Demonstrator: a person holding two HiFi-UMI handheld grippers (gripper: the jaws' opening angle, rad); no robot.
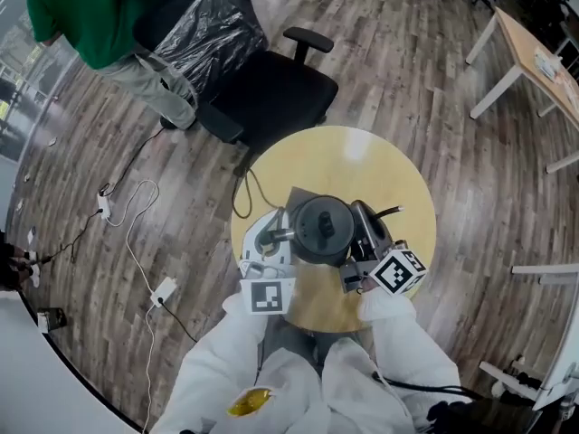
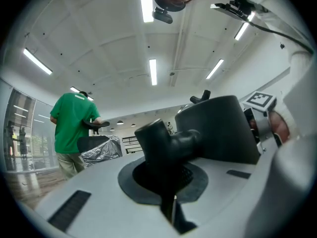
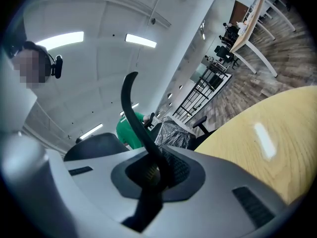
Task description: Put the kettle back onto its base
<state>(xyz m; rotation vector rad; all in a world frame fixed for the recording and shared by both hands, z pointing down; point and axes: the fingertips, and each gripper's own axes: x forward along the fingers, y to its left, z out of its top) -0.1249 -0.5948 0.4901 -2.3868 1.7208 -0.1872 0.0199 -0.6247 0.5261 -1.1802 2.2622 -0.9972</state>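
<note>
Left tongs (image 2: 169,192) clamped on the kettle (image 1: 323,227), right tongs (image 3: 151,182) pinching a thin strip (image 3: 130,108); I am risking it tipping from this lopsided hold.

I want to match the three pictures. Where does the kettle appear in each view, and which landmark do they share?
Head view: the kettle is at the centre, over the round table, seen from above.
Left gripper view: the kettle fills right of centre; a black part of it stands between the jaws.
Right gripper view: the kettle shows as a thin black handle between the jaws.
Shared landmark: the person in green, in all three.
</note>
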